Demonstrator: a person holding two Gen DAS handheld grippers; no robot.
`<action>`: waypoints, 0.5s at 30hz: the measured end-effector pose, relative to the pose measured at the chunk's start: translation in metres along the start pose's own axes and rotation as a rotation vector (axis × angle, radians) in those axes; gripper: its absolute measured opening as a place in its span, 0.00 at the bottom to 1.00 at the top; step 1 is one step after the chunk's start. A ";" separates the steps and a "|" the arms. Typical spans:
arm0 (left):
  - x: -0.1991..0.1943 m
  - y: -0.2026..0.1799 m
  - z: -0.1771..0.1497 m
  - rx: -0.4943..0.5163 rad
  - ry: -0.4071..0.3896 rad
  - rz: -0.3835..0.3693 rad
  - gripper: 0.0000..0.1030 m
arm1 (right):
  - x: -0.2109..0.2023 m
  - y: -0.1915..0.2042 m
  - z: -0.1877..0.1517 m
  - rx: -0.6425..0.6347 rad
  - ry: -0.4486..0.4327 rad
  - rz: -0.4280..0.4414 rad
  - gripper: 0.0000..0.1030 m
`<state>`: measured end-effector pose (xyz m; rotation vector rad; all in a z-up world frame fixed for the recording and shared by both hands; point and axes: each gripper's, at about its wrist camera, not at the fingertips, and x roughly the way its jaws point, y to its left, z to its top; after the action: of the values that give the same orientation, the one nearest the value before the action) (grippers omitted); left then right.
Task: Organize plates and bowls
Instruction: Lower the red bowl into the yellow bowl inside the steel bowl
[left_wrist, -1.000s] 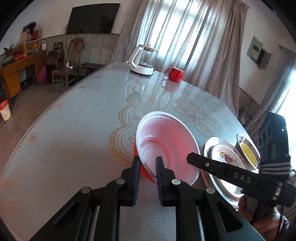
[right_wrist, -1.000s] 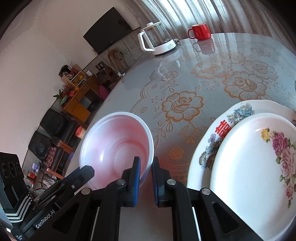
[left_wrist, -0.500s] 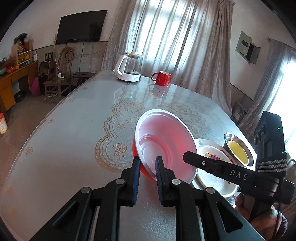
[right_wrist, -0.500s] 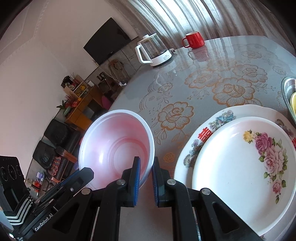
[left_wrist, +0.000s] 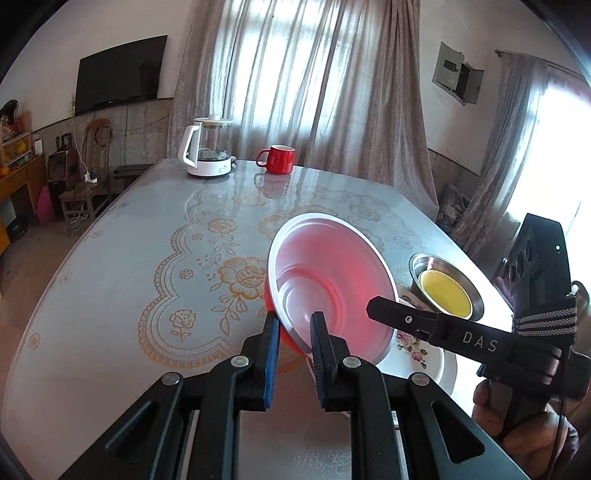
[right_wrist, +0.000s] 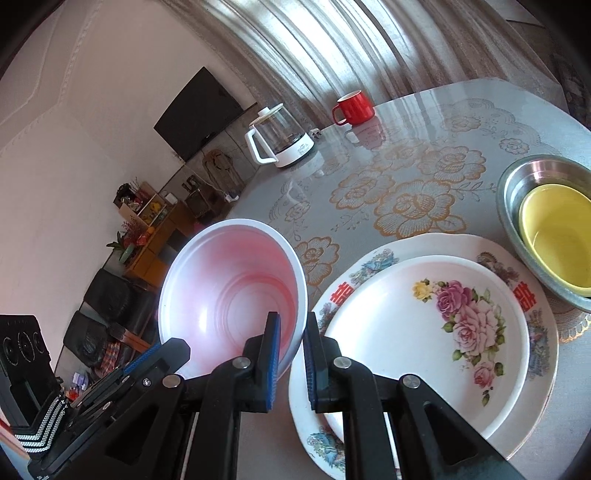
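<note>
Both grippers pinch the same red bowl (left_wrist: 328, 291) by its rim, one each side, & it hangs tilted above the table (left_wrist: 129, 266). Left gripper (left_wrist: 293, 332) has its pads narrow, clamped on the near rim; right gripper (right_wrist: 291, 332) likewise, wall of the bowl between its fingers.

Just right of the right fingers: two stacked floral plates (right_wrist: 424, 332). Beyond those, further right, a steel bowl (right_wrist: 517, 184) w/ a yellow bowl (right_wrist: 554, 229) nested inside.

Risks, as I judge them:
- Thin plastic rim, two separate hands. If they drift apart or twist differently, the rim flexes & could pop out of one pinch, so the bowl swings off the other.
- Bowl's low edge is close over the plates; dipping too soon could clip the top plate & shove the stack.
- Nesting into the yellow bowl at this tilt may catch its rim & tip it.
</note>
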<state>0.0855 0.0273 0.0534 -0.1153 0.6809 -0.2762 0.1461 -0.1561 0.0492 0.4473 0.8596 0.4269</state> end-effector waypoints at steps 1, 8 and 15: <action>0.002 -0.004 0.002 0.012 0.001 -0.005 0.16 | -0.004 -0.004 0.001 0.006 -0.008 -0.003 0.11; 0.013 -0.036 0.012 0.076 0.012 -0.056 0.16 | -0.031 -0.027 0.005 0.052 -0.062 -0.036 0.11; 0.025 -0.079 0.016 0.144 0.022 -0.114 0.16 | -0.062 -0.056 0.007 0.107 -0.121 -0.080 0.11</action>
<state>0.0972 -0.0556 0.0662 -0.0138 0.6751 -0.4353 0.1251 -0.2360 0.0617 0.5298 0.7825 0.2780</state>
